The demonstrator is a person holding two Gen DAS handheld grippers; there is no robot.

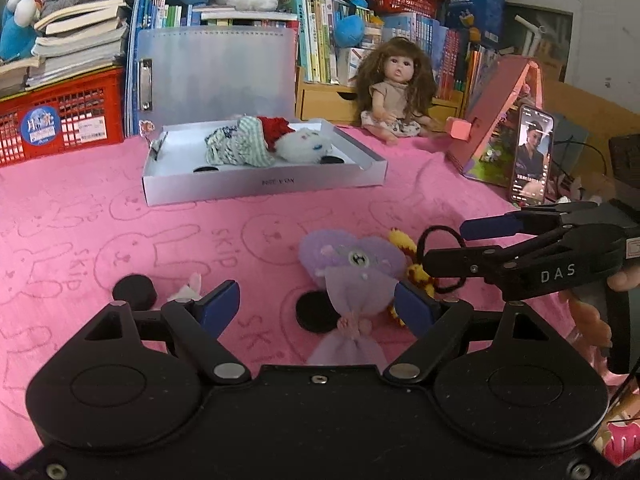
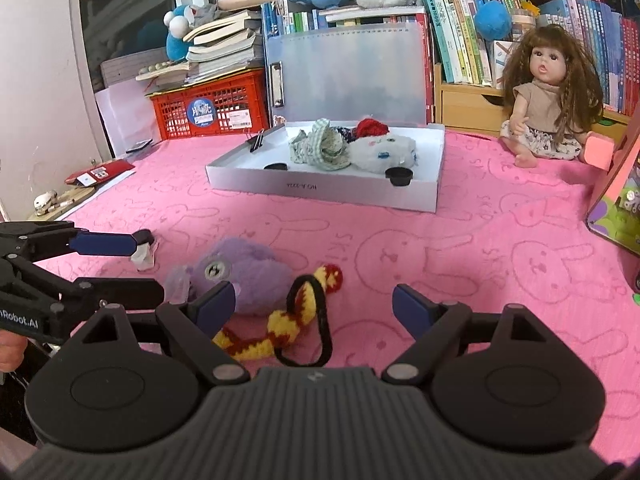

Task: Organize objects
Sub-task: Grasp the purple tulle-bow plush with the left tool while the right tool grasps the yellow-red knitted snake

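Both claws, left claw point(image 1: 318, 308) and right claw point(image 2: 314, 306), were held wide open (nothing gripped) over the purple plush toy point(image 2: 244, 276) and the yellow knitted band point(image 2: 280, 328).

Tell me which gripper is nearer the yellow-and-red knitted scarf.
Right. The right gripper has the scarf between its open fingers; the left gripper is centred on the purple plush beside it.

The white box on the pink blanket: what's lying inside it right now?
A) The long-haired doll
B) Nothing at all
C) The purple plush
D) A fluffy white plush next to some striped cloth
D: the white box holds a fluffy white plush beside bunched striped cloth; the doll sits outside it, and the purple plush lies nearer, by the grippers.
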